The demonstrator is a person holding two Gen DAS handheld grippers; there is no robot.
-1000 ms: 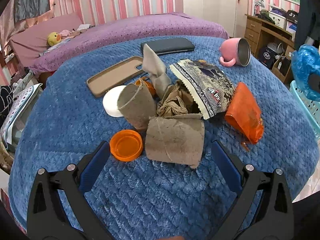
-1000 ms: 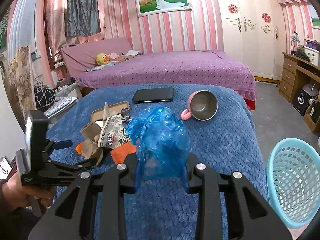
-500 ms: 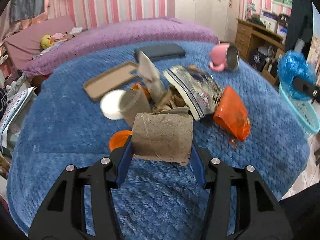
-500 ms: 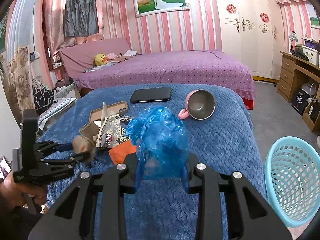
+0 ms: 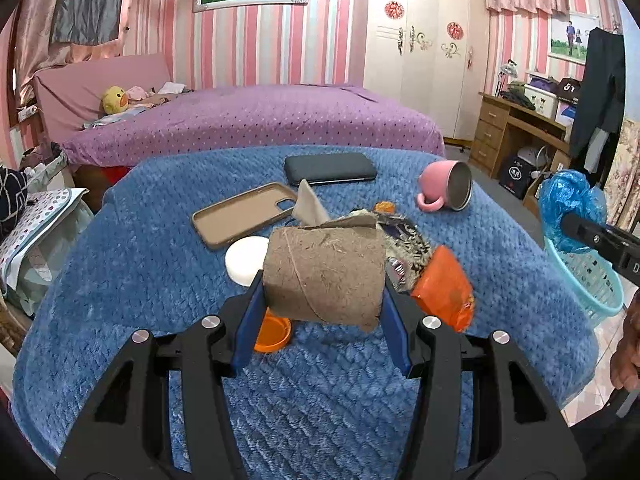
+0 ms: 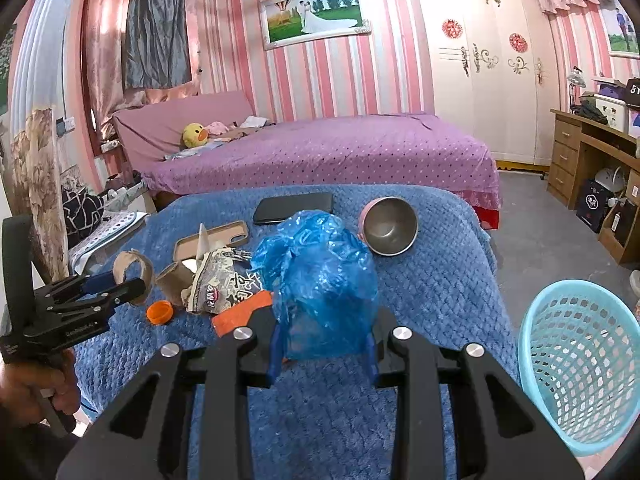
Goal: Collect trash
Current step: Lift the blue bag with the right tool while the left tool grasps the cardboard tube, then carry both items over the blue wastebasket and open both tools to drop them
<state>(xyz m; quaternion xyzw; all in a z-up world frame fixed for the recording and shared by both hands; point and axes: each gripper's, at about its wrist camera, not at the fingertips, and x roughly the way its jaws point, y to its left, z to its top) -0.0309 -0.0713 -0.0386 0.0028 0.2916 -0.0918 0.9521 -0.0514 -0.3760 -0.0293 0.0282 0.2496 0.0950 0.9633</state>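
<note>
My left gripper point(image 5: 322, 320) is shut on a brown cardboard tube point(image 5: 325, 276) and holds it above the blue blanket; the tube also shows in the right wrist view point(image 6: 134, 276). My right gripper point(image 6: 323, 350) is shut on a crumpled blue plastic bag point(image 6: 320, 280), held above the blanket's right side; the bag also shows in the left wrist view point(image 5: 568, 208). On the blanket lie an orange wrapper point(image 5: 444, 288), a printed snack bag point(image 6: 224, 284), a second cardboard tube point(image 6: 176, 280), an orange cap point(image 5: 272, 330) and a white lid point(image 5: 246, 260). A light blue basket point(image 6: 580, 368) stands on the floor at the right.
A brown phone case point(image 5: 244, 212), a dark phone point(image 5: 330, 168) and a tipped pink mug point(image 5: 446, 192) lie farther back on the blue blanket point(image 5: 140, 248). A purple bed point(image 6: 320, 152) is behind. A wooden desk point(image 6: 592, 152) stands at the right.
My left gripper closed on the cardboard tube and lifted it off the blanket. My right gripper kept hold of the blue bag and barely moved.
</note>
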